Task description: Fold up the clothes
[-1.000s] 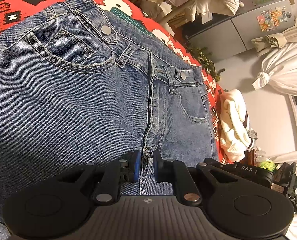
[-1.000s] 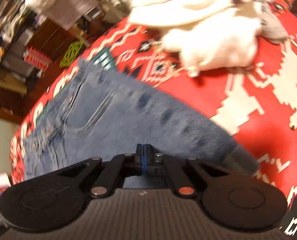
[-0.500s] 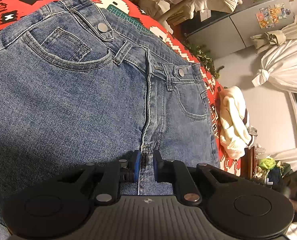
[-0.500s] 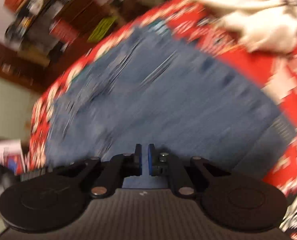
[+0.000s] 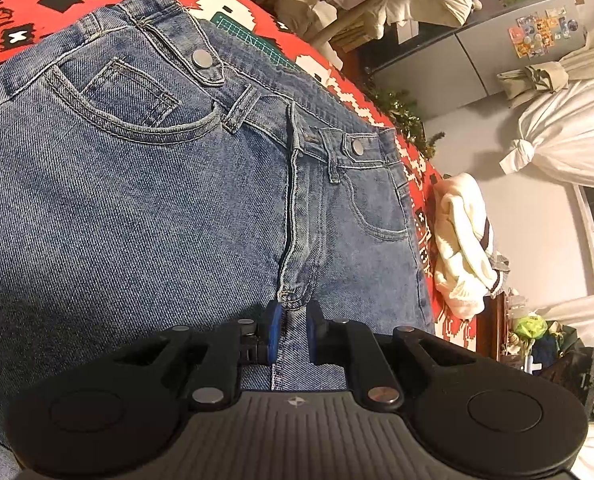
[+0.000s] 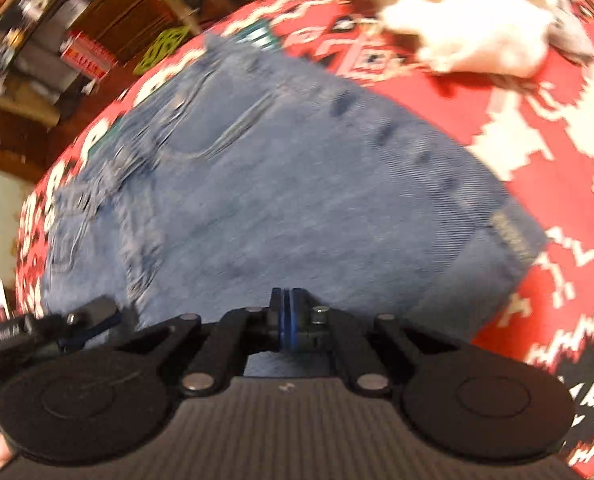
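The jeans (image 5: 145, 208) lie front side up across the red patterned cloth (image 6: 537, 128), waistband away from me, fly and both front pockets showing; in my right view they cover most of the cloth, with one cuffed hem (image 6: 513, 236) at the near right. They look spread broad, so I judge they are either laid out for a fold or already doubled short; the blur in the right view stops me telling which. A cream garment (image 5: 465, 240) sits heaped well apart, past the jeans' far side.

To fold well from here, I want the crotch seam as my centre line: pinch only the layers I mean to carry, keep the denim taut between the two grippers, and lay edges on edges so side seams meet without a ridge. Denim is stiff and heavy, so I judge a shallow bite may slip.

My left gripper (image 5: 293, 330) hovers low over the base of the fly (image 5: 291, 216), its fingers parted with the seam running between them, gripping nothing I can see. My right gripper (image 6: 288, 320) sits near the jeans' lower edge, pads pressed together; whether a thin fold of denim is caught between them, I cannot tell.
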The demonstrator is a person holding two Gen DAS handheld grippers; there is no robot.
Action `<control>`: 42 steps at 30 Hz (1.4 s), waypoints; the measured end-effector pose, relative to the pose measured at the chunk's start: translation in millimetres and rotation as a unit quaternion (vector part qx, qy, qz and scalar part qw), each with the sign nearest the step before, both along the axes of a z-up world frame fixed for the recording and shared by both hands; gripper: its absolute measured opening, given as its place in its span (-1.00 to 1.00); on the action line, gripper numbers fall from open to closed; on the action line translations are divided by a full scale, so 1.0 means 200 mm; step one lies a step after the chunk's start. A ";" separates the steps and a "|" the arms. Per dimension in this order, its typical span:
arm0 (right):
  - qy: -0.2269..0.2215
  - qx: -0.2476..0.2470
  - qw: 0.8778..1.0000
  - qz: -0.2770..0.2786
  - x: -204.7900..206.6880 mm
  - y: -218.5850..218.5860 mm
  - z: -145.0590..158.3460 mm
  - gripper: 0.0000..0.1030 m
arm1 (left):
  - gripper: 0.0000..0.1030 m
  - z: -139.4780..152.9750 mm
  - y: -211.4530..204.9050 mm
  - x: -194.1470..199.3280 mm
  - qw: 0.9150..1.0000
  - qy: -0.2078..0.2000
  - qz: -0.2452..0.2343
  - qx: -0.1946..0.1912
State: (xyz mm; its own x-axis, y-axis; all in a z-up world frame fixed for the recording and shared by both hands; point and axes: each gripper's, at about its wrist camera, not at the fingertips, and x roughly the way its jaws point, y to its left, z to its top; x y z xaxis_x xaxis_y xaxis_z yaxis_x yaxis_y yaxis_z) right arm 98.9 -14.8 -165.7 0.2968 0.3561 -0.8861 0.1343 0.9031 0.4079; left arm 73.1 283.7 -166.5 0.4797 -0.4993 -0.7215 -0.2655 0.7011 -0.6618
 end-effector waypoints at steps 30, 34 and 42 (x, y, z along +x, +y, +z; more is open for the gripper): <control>-0.067 0.027 0.996 0.052 0.14 0.35 -0.03 -0.89 | -0.78 -0.02 -0.04 0.01 1.000 0.002 -0.008 0.020; -0.071 0.024 0.996 0.040 0.13 0.25 -0.05 -1.00 | -0.78 -0.02 -0.04 0.02 1.000 0.004 -0.010 0.023; -0.062 0.002 0.997 -0.043 0.11 -0.07 -0.03 -1.00 | -0.78 -0.02 -0.05 0.01 1.000 0.002 -0.012 0.024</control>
